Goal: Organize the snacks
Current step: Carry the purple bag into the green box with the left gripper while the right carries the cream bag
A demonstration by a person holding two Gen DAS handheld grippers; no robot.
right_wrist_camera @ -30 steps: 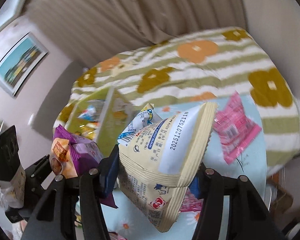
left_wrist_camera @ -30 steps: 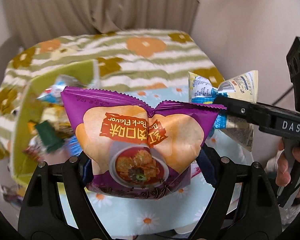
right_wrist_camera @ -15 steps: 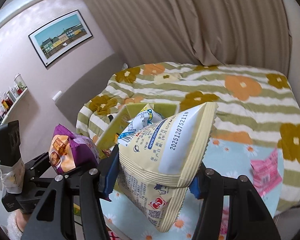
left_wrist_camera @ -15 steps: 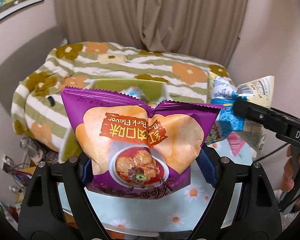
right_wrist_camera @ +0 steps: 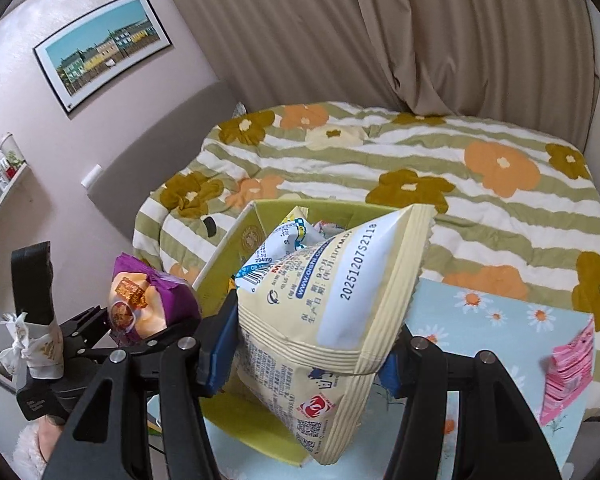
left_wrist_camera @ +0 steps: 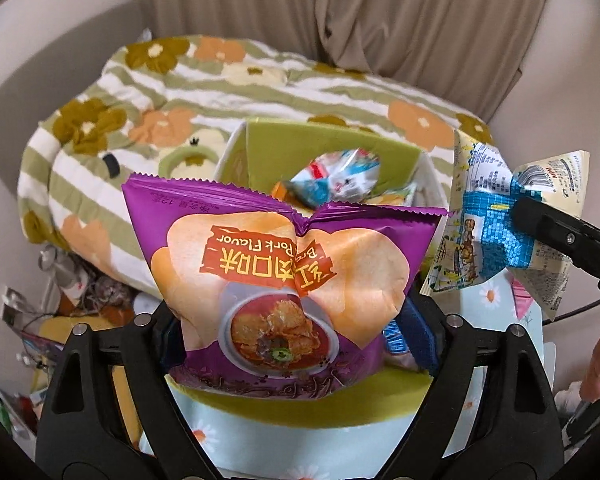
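Purple bag (left_wrist_camera: 284,280): clamped in left gripper (left_wrist_camera: 292,336), poised over green box (left_wrist_camera: 324,148); ready to drop
Cream bag (right_wrist_camera: 332,312): pinched by right gripper (right_wrist_camera: 312,344), beside box; queued
Pink packet (right_wrist_camera: 568,376): tabletop's right edge

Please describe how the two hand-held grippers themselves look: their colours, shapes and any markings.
Each hand-held gripper has matte black fingers with triangular cut-outs, silver round screw heads and blue pads inside: the left hand-held gripper and the right hand-held gripper match. In the right wrist view, the left one's black handle is wrapped with white cloth. No sleeves or cables on them are visible.
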